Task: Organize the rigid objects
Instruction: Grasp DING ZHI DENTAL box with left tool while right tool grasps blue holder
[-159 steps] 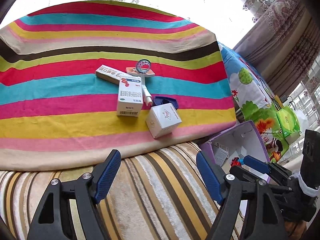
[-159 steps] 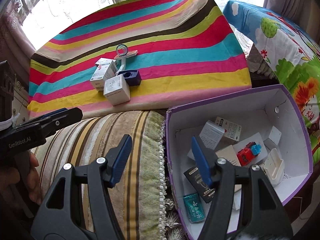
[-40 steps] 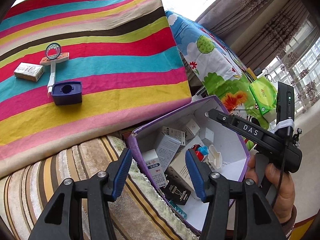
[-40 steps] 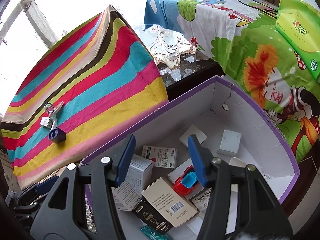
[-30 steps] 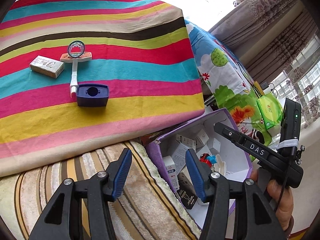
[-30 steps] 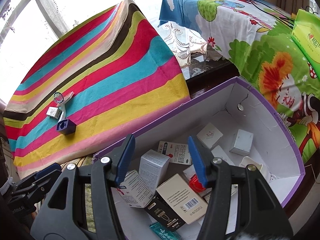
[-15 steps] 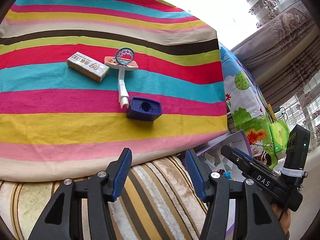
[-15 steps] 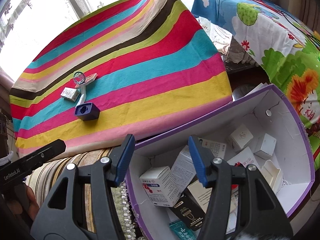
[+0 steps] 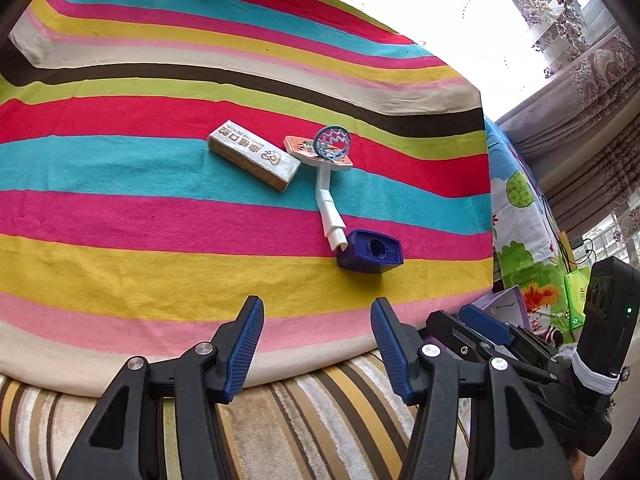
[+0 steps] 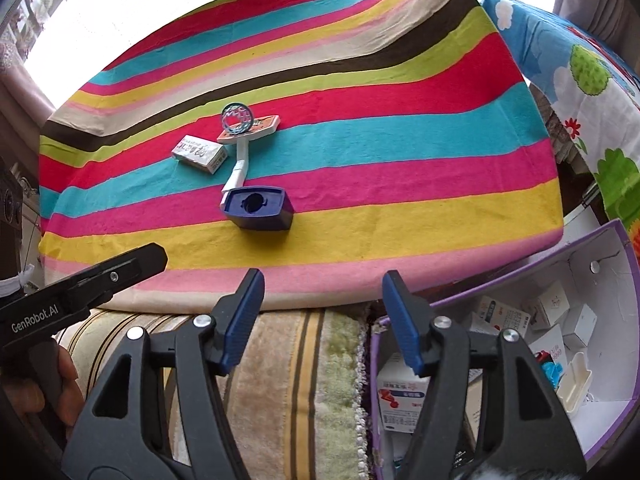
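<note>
L gripper (image 9: 316,344) and R gripper (image 10: 322,320) both gape empty, R jaws just widened w/ nothing between, aimed for next pick: navy base (image 9: 370,251) touching hoop toy (image 9: 328,168), carton (image 9: 254,154) beyond base, purple box (image 10: 600,248) right of base for deposits.

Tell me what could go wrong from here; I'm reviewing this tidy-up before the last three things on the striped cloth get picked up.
The white pole of the toy basketball hoop ends right against the blue base, so grabbing either may drag the other. The hoop's thin pole and ring could tip or slip between the open fingers of the left gripper. The purple box is already crowded, so the long carton might land on its rim.
</note>
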